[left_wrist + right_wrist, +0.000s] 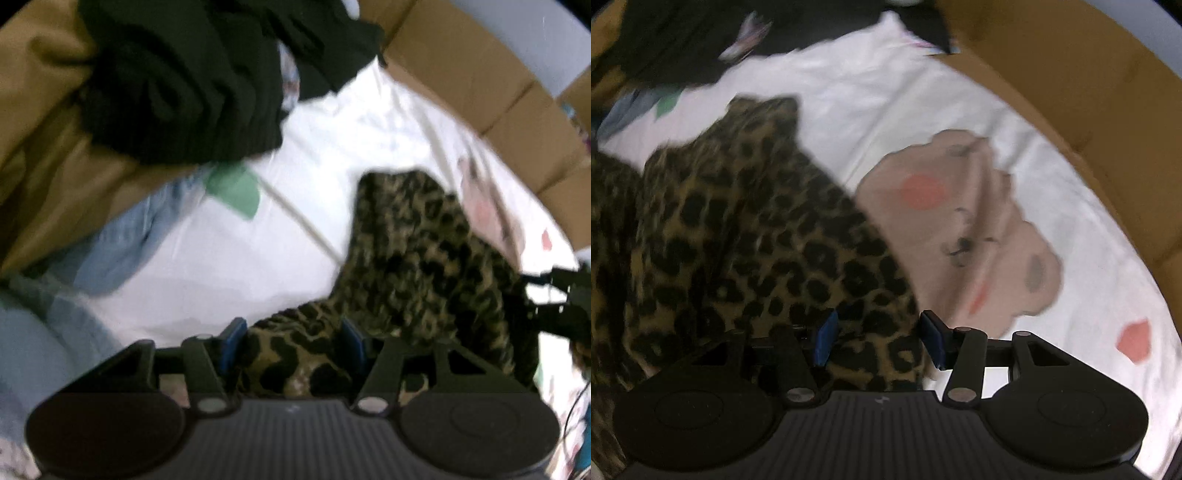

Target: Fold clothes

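Leopard-print garment (417,258), tan with black spots, is the item being handled; both views blurred.

Left wrist view, nearest: left hand-held gripper (293,341), blue pads (232,341) set a moderate way apart, with a bunched fold of the leopard fabric filling the gap between them. Fabric seems to touch both pads, so it reads as gripped, though blur prevents a firm call on how tightly. From the pads the garment runs up and to the right across a white sheet (229,258), ending in a squared-off end near mid-frame. The sheet has a thin diagonal crease or seam and a green printed patch (236,190).

Left of the sheet: light blue denim (110,243), crumpled. Beyond it a tan cloth (55,147), and on that a black garment (192,81), heaped in deep folds. Far right: brown cardboard box (480,81) wall along the edge of the sheet. Dark hardware at the right edge, too blurred to identify.

Right wrist view, nearest: right hand-held gripper (879,338), pads likewise moderately apart, with the leopard edge lying between them; left pad against the fabric, contact at the right pad unclear. Garment spreads left and upward. Just right of it, printed on the sheet, a beige bear figure (964,229) with a coral-red cheek spot (921,192). Further coral mark (1134,339) at lower right. Cardboard beyond.
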A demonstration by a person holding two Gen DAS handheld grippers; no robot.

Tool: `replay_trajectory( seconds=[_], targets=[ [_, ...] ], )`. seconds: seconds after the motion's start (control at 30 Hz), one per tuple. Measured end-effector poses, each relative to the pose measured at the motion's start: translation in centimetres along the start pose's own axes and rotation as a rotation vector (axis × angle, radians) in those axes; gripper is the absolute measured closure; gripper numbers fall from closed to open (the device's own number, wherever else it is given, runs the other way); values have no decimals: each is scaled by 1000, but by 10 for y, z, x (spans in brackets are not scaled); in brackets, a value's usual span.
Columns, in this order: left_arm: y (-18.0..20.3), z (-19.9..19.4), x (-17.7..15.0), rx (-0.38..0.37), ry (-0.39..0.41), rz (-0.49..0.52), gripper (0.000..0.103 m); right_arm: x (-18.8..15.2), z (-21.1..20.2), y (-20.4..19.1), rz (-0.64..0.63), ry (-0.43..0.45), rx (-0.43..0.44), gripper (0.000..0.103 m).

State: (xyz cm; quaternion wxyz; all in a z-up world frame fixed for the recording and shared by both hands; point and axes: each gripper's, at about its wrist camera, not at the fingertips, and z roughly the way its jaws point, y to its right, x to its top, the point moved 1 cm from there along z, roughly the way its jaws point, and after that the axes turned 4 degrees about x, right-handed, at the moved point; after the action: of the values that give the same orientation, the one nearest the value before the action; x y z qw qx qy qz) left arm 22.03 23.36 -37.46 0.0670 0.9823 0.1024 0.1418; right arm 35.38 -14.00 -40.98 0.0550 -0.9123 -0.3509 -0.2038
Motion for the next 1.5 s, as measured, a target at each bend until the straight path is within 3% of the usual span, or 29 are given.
replay_trajectory(
  seconds=[0.17, 0.23, 0.3, 0.4, 0.53, 0.77, 1.1, 1.3, 1.5],
  targets=[
    [9, -1, -9, 13, -41, 104, 44, -15, 6, -3, -16, 68, -26, 46],
    [14, 1, -10, 26, -55, 131, 43, -20, 2, 0, 17, 81, -19, 56],
    [18, 3, -13, 38, -73, 140, 41, -24, -3, 3, 43, 90, -18, 81],
    [24, 6, -21, 57, -92, 158, 36, -31, -10, 7, 81, 103, -18, 95],
    [29, 8, -33, 77, -112, 179, 34, -40, -20, 12, 132, 121, -17, 98],
    [14, 3, -44, 67, -70, 96, 33, -66, -46, 25, 212, 130, -55, 100],
    [14, 22, -39, 38, -105, 54, 34, -123, -124, 39, 299, 97, -107, 101],
    [31, 24, -24, 65, -66, 129, 34, -160, -131, 40, 422, 129, -116, 101],
    [51, 33, -14, 77, -6, 178, 35, -202, -127, 48, 507, 51, -108, 103]
  ],
)
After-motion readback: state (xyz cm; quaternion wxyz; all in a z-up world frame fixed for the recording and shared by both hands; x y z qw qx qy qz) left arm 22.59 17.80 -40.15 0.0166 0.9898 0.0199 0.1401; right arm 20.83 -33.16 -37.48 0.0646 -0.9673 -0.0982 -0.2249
